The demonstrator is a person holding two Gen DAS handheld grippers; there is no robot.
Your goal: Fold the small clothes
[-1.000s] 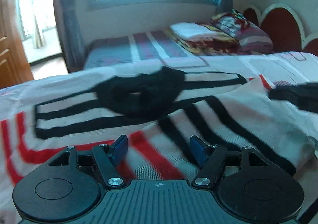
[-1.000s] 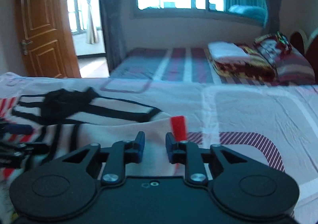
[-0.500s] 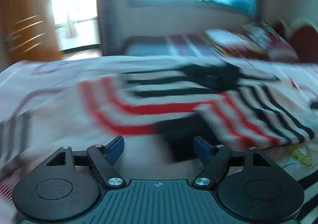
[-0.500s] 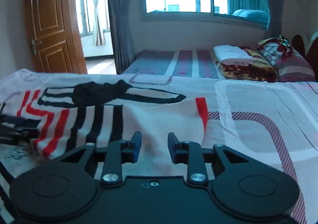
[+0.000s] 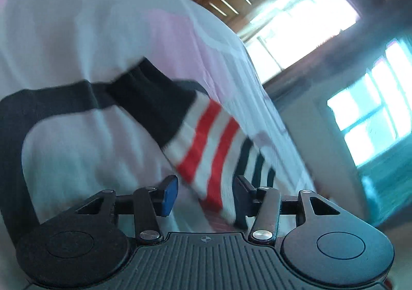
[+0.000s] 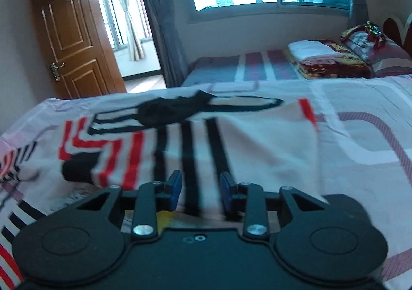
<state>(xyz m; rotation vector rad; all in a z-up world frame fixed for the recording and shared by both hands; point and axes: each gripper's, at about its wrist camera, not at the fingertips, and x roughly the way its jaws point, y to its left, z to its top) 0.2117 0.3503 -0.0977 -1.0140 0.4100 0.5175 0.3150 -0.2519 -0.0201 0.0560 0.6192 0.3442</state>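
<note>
The striped sweater (image 6: pixel 206 135) lies spread across the bedsheet (image 6: pixel 360 140), filling the frame's centre. The right gripper (image 6: pixel 200 190) stands wide over its hem. The left gripper (image 5: pixel 206 194), tilted, gapes around a black-cuffed sleeve (image 5: pixel 200 135), seemingly not pinching it.

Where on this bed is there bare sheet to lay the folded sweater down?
In the right wrist view, bare bedsheet lies right of the striped sweater, reaching back to the second bed. The left and middle are crowded: the sweater spreads there, its black-cuffed sleeve near the left edge. The left wrist view is tilted and blurred, so no help.
</note>
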